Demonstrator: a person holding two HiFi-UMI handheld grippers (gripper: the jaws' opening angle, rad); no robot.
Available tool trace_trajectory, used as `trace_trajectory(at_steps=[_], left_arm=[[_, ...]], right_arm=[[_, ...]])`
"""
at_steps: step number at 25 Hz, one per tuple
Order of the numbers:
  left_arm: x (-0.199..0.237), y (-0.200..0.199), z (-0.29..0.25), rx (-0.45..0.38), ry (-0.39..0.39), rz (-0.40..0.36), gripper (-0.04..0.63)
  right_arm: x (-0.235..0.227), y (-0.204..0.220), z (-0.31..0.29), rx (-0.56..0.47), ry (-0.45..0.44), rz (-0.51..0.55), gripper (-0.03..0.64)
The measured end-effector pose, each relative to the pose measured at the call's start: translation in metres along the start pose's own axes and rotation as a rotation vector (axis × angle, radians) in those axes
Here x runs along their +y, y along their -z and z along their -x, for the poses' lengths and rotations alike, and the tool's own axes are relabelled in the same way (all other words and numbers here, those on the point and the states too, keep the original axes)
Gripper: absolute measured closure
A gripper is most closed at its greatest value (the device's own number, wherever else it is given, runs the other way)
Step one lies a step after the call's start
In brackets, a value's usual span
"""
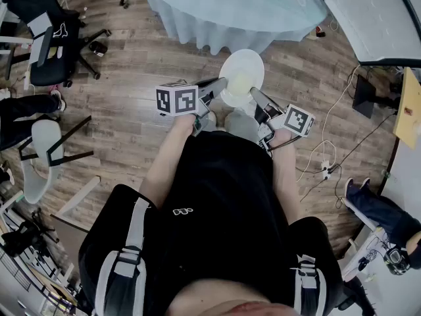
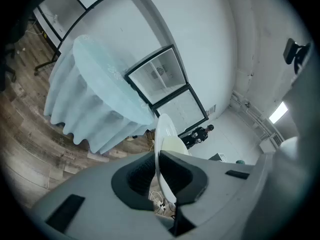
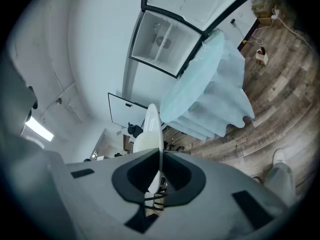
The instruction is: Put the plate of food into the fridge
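A white plate [image 1: 241,71] with pale yellow food [image 1: 241,83] on it is held in the air above the wooden floor, in front of the person. My left gripper [image 1: 222,83] is shut on the plate's left rim. My right gripper [image 1: 254,92] is shut on its right rim. In the left gripper view the plate [image 2: 163,134] stands edge-on between the dark pads, with the food [image 2: 175,145] on its right face. In the right gripper view the plate's rim [image 3: 152,129] is pinched between the pads. The fridge [image 3: 165,41] stands open beyond the table, its shelves bare.
A round table with a light blue cloth [image 1: 230,8] lies just ahead of the plate. Black office chairs [image 1: 46,38] stand at the left. Cables and a power strip [image 1: 324,170] lie on the floor at the right. A seated person's legs [image 1: 375,209] show at the far right.
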State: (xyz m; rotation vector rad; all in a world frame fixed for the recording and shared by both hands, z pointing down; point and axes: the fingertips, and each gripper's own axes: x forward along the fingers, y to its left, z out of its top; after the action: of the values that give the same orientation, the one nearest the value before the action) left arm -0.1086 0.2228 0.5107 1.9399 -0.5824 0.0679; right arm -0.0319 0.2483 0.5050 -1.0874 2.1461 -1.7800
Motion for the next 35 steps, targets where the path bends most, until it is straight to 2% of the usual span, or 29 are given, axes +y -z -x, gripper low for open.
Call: trace_trajectory(at_steps=[3,12,15,26,29,32,35], left_arm=[[0.002,-0.002,0.002,-0.007,-0.011,-0.005,0.574],[-0.001,-0.005,0.0,-0.017,0.003,-0.004,0.572],[-0.002,-0.004,-0.003,-0.028,0.003,0.007,0.572],[-0.01,0.013,-0.024,0.008,0.026,0.029,0.572],[-0.006,0.021,-0.032,0.005,-0.003,0.053,0.572],[0.003,0.012,-0.034,-0.016,-0.04,0.068,0.572],[0.012,0.0,-0.036,-0.03,-0.082,0.063,0.571]], right_arm=[[-0.004,-0.002,0.0,0.0,0.023,0.041,0.595],[0.002,-0.006,-0.001,-0.011,0.003,0.047,0.595],[-0.001,-0.009,0.002,-0.014,0.028,0.06,0.594],[-0.018,-0.007,0.027,-0.045,0.061,-0.005,0.594],[-0.028,-0.009,0.027,-0.036,0.038,-0.041,0.594],[-0.034,-0.018,0.017,0.008,0.047,-0.009,0.594],[-0.037,-0.027,0.004,0.03,0.018,-0.02,0.594]])
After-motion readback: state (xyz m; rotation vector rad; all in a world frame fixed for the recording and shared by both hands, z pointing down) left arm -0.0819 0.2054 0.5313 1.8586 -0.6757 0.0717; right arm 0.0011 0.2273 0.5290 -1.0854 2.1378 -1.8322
